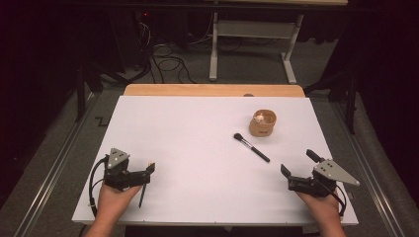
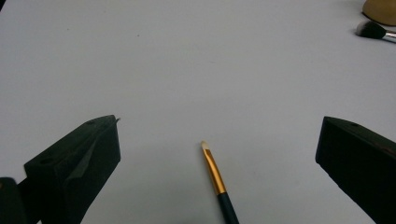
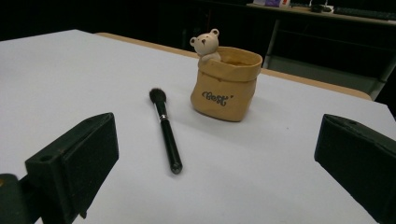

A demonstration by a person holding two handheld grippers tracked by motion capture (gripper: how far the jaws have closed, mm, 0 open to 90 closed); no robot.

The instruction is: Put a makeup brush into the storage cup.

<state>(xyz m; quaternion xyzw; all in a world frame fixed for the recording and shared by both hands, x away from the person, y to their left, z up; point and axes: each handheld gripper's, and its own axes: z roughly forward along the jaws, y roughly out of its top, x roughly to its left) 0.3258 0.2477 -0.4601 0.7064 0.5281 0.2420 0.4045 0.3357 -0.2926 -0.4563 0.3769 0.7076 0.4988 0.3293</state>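
A thin brush [image 1: 143, 194] with a dark handle and gold ferrule [image 2: 217, 179] lies on the white table [image 1: 197, 128] at the near left. My left gripper [image 1: 136, 165] [image 2: 219, 126] is open over it, the brush tip lying between the jaws and touching neither. A black makeup brush [image 1: 252, 147] [image 3: 166, 133] lies right of centre, bristles pointing away. Just behind it stands a tan pouch-shaped holder [image 1: 262, 123] [image 3: 226, 84] with a small bear on its rim. My right gripper [image 1: 299, 164] [image 3: 217, 122] is open and empty at the near right, facing both.
The white board covers a wooden tabletop whose far edge [image 1: 212, 90] shows. Beyond it are a floor with cables [image 1: 168, 61] and a white table frame [image 1: 252, 44]. The makeup brush head [image 2: 373, 31] and the holder [image 2: 380, 10] sit far off to the left gripper's upper right.
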